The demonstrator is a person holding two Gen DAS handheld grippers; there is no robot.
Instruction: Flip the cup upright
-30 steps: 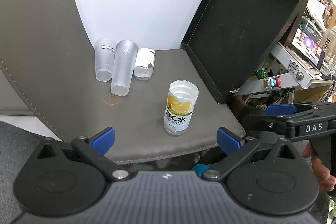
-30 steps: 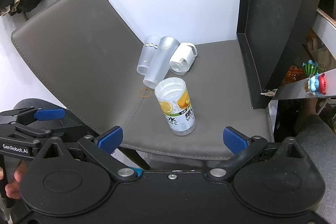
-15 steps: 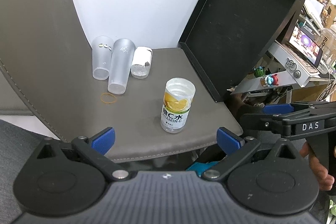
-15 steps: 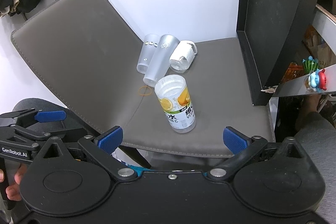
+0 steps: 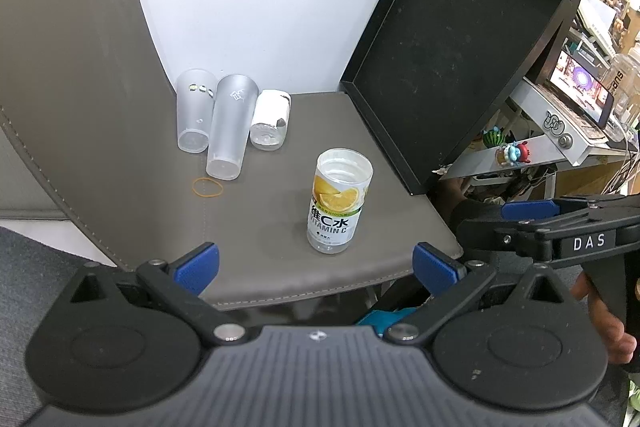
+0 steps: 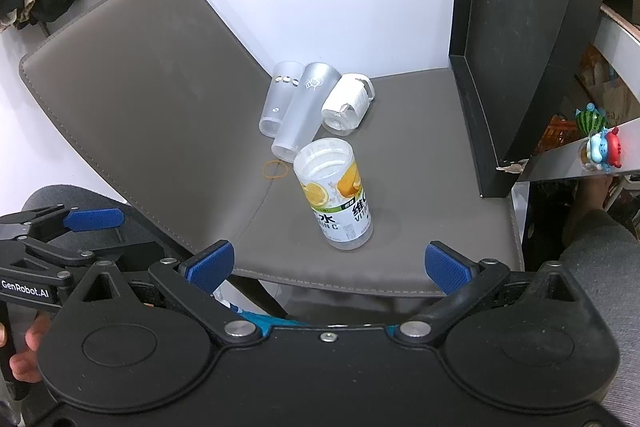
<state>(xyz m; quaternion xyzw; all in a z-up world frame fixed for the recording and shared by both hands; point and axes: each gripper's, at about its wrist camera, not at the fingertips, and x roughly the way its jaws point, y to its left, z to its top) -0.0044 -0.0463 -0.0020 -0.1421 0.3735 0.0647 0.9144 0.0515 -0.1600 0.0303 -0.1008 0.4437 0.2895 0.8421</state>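
Both grippers wide open, holding nothing.
I see my left gripper (image 5: 316, 265) and right gripper (image 6: 327, 261) just short of the clear lemon-labelled plastic cup (image 5: 339, 201), standing mouth-down on the grey leather chair seat (image 5: 264, 227).

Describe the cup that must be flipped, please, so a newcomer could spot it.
On the grey chair seat, nearer the front edge than the three cups lying by the wall, one cup stands bottom-up. Only it carries a lemon-slice "Vitamin C" label.

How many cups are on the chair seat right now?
4: two frosted cups and a white-wrapped cup lying together at the back, and the lemon-label cup standing alone near the front. None appear hidden.
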